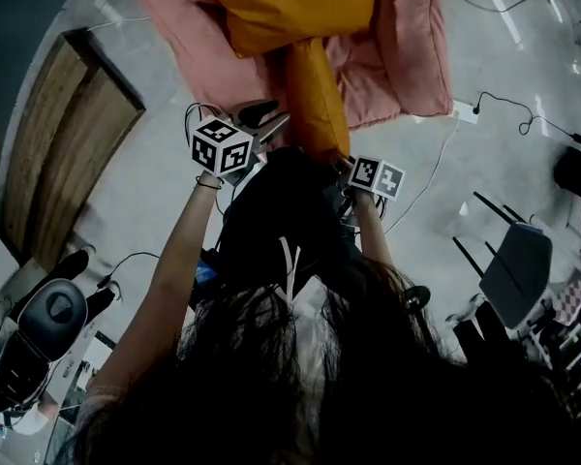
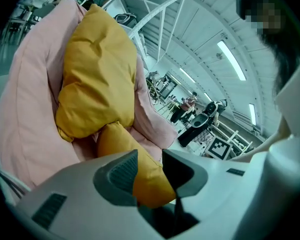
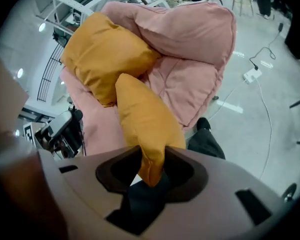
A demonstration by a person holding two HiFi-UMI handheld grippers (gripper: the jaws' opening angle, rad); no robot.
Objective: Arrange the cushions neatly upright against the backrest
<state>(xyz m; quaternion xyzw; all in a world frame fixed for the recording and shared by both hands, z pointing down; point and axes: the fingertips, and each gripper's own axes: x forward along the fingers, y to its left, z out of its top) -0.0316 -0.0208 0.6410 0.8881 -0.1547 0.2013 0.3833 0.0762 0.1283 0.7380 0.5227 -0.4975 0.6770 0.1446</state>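
Orange cushion [image 1: 318,100] end pinched btwn left gripper [image 2: 150,176] jaws; corner clamped in right gripper [image 3: 151,166]

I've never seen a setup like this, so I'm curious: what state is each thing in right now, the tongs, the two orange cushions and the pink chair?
left tongs: shut on a corner of the near cushion.
right tongs: shut on the near cushion's edge.
near cushion: held at its near end by both tongs, not yet upright.
far cushion: leaning against the backrest.
pink chair: far cushion sits in it.
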